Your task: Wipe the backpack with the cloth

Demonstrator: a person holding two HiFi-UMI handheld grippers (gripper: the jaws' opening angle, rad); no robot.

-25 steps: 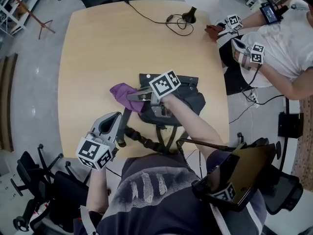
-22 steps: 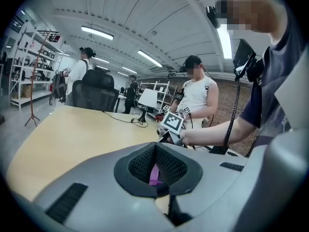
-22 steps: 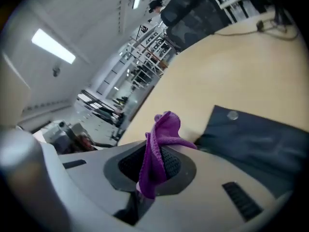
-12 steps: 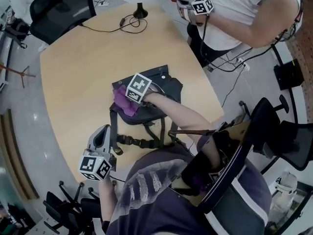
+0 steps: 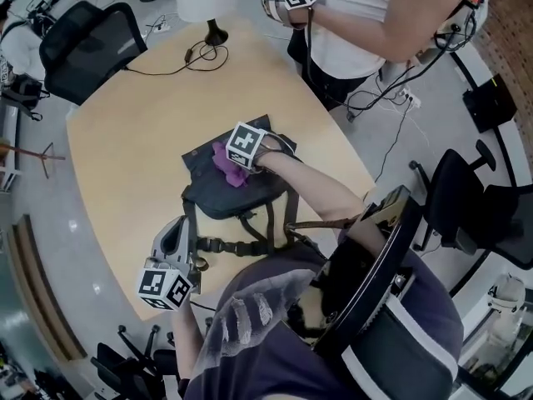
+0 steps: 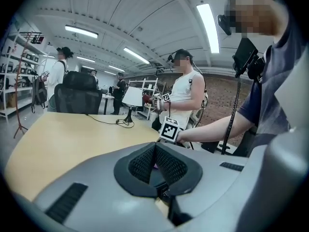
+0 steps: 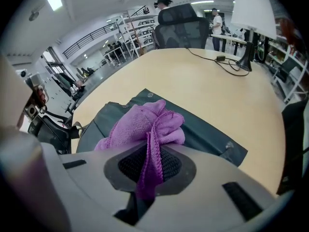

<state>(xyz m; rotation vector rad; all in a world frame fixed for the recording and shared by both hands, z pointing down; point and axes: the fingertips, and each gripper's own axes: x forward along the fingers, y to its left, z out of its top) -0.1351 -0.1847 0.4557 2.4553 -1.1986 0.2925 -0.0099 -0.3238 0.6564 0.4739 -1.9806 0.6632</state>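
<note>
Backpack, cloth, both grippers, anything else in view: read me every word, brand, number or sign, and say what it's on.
No readable text in any view.
Backpack: no label or brand shows.
Cloth: plain purple, no print.
Left gripper, right gripper: black-and-white square marker patterns only, no letters or digits.
Shirt: white marks, too blurred to read.
</note>
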